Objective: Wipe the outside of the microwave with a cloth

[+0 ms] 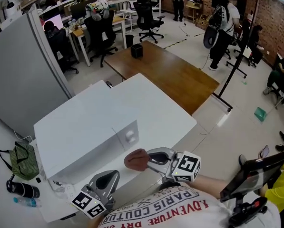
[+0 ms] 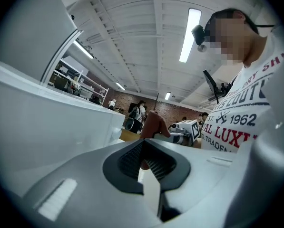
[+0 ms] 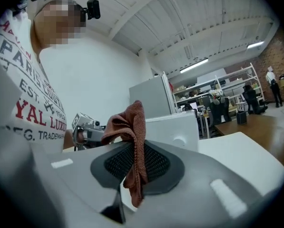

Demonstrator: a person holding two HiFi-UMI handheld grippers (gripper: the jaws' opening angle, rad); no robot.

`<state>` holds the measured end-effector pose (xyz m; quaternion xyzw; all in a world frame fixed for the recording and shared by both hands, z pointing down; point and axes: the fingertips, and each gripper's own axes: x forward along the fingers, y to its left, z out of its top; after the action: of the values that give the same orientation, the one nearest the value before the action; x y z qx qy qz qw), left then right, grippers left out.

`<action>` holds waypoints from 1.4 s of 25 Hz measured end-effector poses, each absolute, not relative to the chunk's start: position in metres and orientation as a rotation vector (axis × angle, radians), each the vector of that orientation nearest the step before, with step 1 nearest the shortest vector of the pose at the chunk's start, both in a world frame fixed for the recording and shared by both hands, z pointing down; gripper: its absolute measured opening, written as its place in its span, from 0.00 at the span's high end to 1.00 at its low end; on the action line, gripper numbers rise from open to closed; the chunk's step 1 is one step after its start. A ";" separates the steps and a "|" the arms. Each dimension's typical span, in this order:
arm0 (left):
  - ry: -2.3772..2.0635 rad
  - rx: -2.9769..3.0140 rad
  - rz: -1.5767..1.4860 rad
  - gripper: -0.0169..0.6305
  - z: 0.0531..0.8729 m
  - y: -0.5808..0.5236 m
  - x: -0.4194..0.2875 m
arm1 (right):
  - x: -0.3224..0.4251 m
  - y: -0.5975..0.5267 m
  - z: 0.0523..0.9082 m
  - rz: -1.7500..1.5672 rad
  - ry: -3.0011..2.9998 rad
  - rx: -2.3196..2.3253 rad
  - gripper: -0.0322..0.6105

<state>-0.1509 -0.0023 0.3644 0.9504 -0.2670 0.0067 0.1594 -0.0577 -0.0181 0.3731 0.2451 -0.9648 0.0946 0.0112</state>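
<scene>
1. Left tongs (image 1: 112,175): lowest in the head view, close against my torso, at the near front corner of the microwave (image 1: 84,132). In the left gripper view the pads are together with nothing between them (image 2: 144,163). The tool points up and to my right, along the microwave's front, with the white casing filling that view's left side (image 2: 46,118).

2. Right tongs (image 1: 149,159): just beyond and to the right, forearm coming in from my right side, jaws aimed left towards the microwave. They are clamped on the cloth (image 3: 130,127), a rust-brown towelling piece. It stands bunched above the pads and a tail hangs below them.

3. Cloth position: in the head view the cloth (image 1: 136,159) sits just beside the lower front of the microwave, below its two knobs. I cannot confirm contact, and in the right gripper view the casing (image 3: 180,129) looks set back from the cloth.

4. Microwave: upright on the white surface (image 1: 170,113), door shut.

5. Assessment: the step in hand appears to be bringing the cloth to the front panel, with wiping not yet evident. The next move calls for pressing the bunched cloth flat to the casing and stroking across. The left tongs could steady the body against sliding.
</scene>
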 end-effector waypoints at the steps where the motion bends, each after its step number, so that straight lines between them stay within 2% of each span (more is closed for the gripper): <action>1: -0.761 2.722 0.015 0.96 0.365 -0.012 -0.131 | -0.040 -0.027 0.375 0.296 -3.014 0.750 0.88; 7: -0.754 2.770 0.051 0.96 0.358 -0.054 -0.012 | 0.057 -0.079 0.372 0.327 -3.079 0.634 0.88; 11: -0.838 2.743 0.099 0.96 0.355 -0.080 0.024 | 0.087 -0.092 0.369 0.298 -3.102 0.506 0.88; 23: -0.996 2.649 0.117 0.96 0.352 -0.100 0.011 | 0.067 -0.122 0.389 0.392 -3.127 0.323 0.88; 35: -1.146 2.593 0.179 0.96 0.351 -0.092 -0.032 | 0.004 -0.185 0.398 0.276 -3.126 0.238 0.88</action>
<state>-0.0322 -0.0924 0.3511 0.9025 -0.3990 0.0625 0.1499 0.0038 -0.1847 0.3978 0.0758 -0.9932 0.0878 -0.0028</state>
